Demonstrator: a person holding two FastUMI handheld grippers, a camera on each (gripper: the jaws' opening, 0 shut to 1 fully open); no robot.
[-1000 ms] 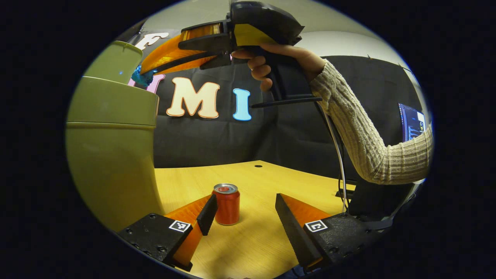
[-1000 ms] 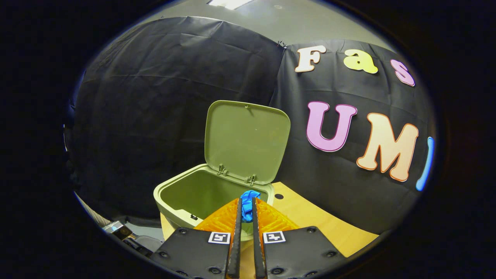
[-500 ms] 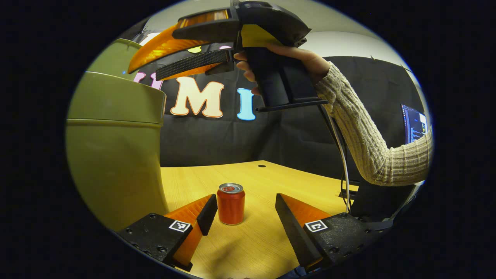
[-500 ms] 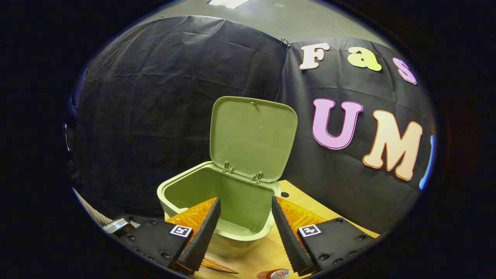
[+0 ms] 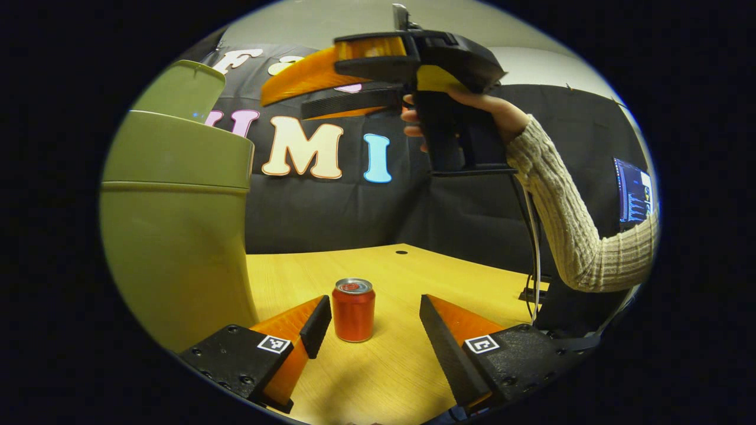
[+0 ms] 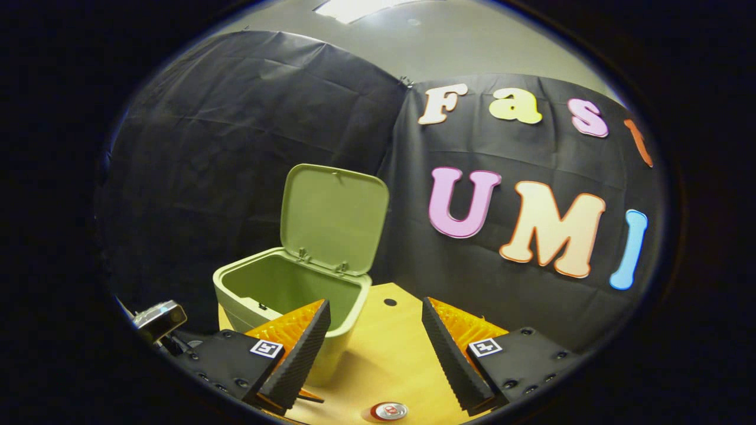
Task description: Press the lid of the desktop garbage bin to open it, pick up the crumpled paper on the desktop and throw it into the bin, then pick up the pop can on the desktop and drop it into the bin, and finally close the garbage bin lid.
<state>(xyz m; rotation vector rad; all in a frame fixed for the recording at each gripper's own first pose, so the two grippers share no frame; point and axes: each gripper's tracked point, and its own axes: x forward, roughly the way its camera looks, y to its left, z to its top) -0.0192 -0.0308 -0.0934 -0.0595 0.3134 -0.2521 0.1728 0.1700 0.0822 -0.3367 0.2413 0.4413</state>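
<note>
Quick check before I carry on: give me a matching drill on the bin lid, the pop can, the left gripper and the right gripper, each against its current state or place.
Things:
1. bin lid
2. pop can
3. left gripper
4. right gripper

States:
A. open and held in the air beside the bin
B. standing upright on the desk
C. raised upright
D. open low over the desk, with the can just ahead of its fingers

Pairs: 1-C, 2-B, 3-D, 4-A

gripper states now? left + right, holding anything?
Left gripper: open, empty, low over the wooden table, the red pop can standing between its fingers, untouched.
Right gripper: open, empty, beside the open green bin.
</note>
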